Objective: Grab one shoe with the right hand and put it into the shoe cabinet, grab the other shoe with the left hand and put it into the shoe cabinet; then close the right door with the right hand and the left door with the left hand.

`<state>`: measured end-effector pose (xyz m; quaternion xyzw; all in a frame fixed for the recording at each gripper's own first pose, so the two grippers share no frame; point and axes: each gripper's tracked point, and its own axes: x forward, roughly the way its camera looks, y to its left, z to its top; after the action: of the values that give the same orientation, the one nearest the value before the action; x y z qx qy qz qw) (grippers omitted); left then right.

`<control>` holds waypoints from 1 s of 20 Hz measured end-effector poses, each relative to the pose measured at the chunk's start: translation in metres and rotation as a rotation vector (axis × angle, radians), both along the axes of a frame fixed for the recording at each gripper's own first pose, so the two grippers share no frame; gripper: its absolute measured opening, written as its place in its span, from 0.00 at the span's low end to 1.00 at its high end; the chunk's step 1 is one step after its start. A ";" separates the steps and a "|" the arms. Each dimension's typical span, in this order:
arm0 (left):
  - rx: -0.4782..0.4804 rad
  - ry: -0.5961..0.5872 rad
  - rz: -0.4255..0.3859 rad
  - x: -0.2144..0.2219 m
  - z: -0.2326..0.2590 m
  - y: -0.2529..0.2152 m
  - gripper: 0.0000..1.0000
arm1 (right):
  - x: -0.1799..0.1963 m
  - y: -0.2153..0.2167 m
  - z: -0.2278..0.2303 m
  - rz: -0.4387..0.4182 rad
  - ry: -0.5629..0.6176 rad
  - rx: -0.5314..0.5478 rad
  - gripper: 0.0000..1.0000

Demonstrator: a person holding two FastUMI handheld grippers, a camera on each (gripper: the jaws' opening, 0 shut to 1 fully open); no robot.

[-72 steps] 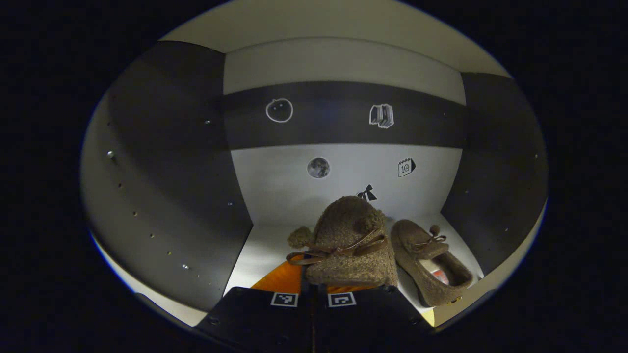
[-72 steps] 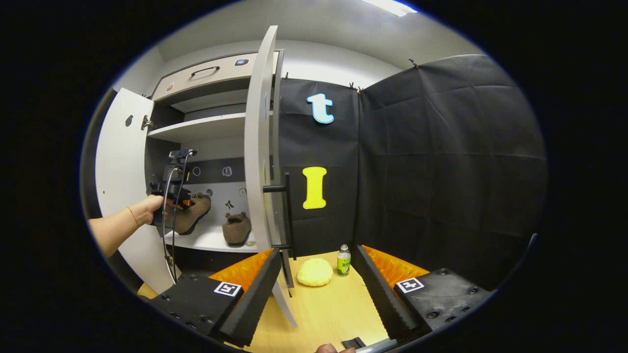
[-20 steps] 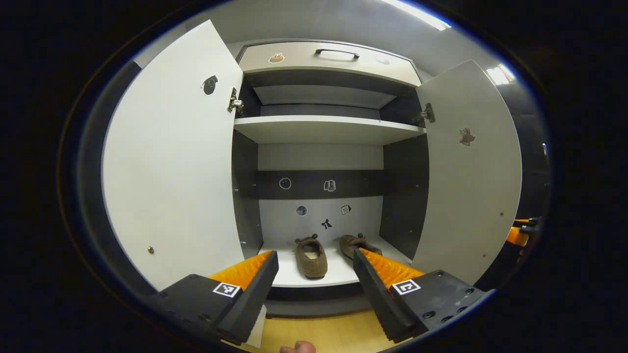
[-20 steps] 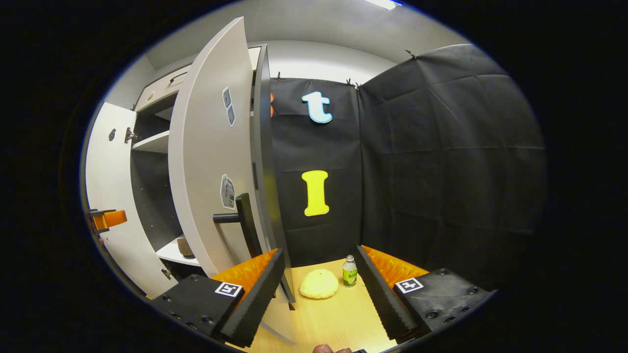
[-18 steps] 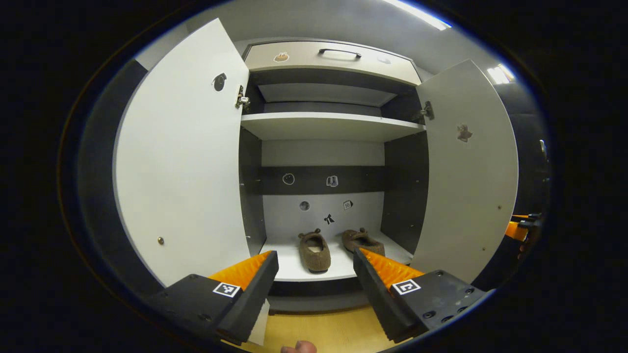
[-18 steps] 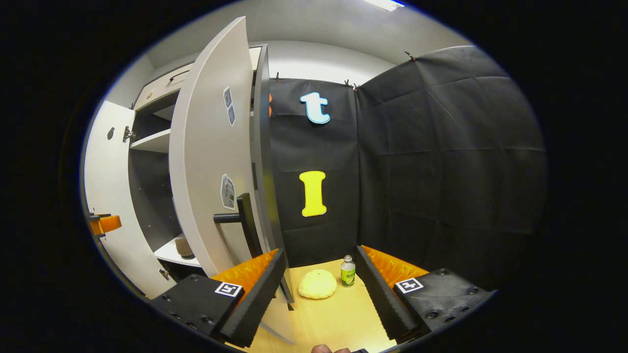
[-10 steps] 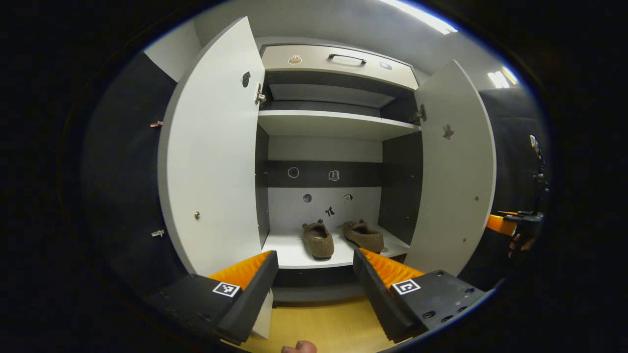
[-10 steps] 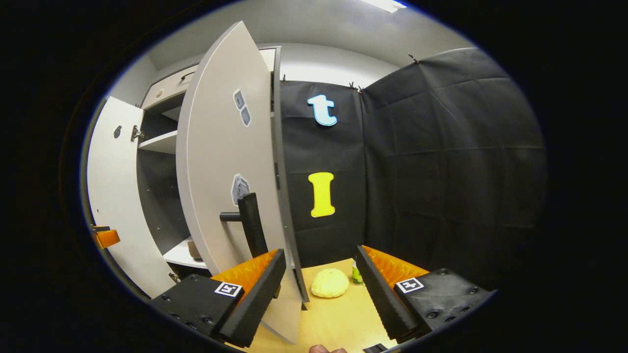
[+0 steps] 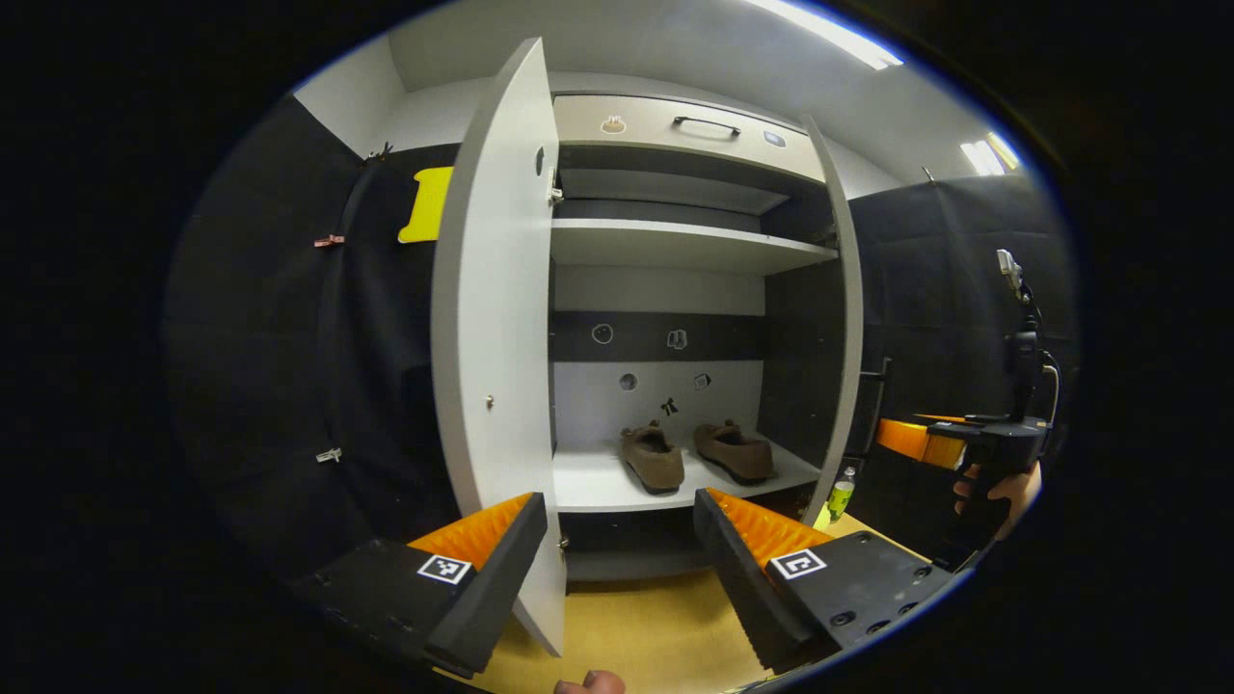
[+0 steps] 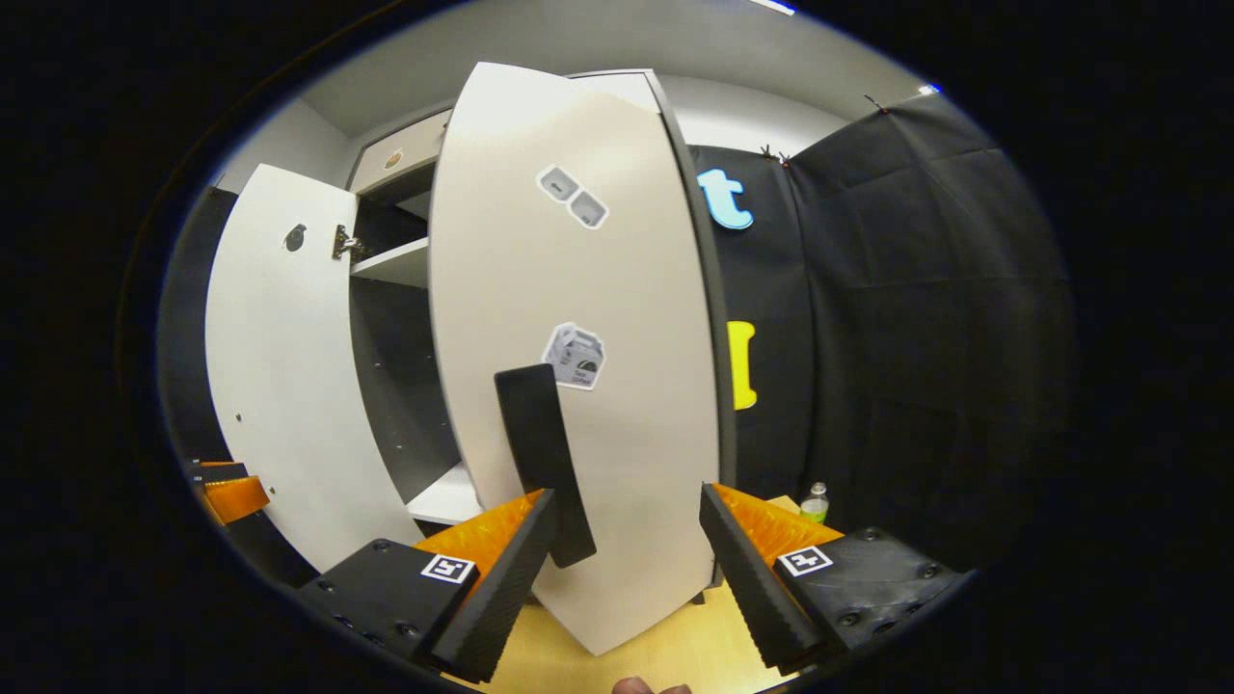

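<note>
Two brown fuzzy shoes (image 9: 654,457) (image 9: 733,451) lie side by side on the lower shelf (image 9: 598,482) of the open shoe cabinet. My left gripper (image 9: 617,569) is open and holds nothing, back from the cabinet over the wooden floor. The left door (image 9: 492,337) stands out just left of it. My right gripper (image 10: 627,569) is open in front of the right door's outer face (image 10: 598,289), with the black handle (image 10: 540,453) just above its left finger. In the left gripper view the right gripper (image 9: 897,436), held by a hand, is beside the right door (image 9: 848,318).
A small green bottle (image 10: 816,503) stands on the wooden floor by the black cloth wall, right of the right door. An upper shelf (image 9: 675,241) and a drawer with a handle (image 9: 704,123) sit above the shoes. The left gripper (image 10: 227,492) shows past the left door (image 10: 280,386).
The left gripper let go of its shoe on the shelf, opened and drew back from the cabinet. The right gripper swung left to face the right door's outer side and handle.
</note>
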<state>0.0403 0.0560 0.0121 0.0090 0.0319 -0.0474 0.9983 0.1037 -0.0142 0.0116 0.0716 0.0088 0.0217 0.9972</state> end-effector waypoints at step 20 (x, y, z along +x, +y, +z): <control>0.057 -0.041 0.307 0.007 0.019 0.172 0.96 | -0.037 0.065 -0.014 0.092 0.037 -0.040 0.98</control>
<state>0.0476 0.2282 0.0316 0.0334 0.0140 0.1069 0.9936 0.0670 0.0505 -0.0024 0.0517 0.0308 0.0658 0.9960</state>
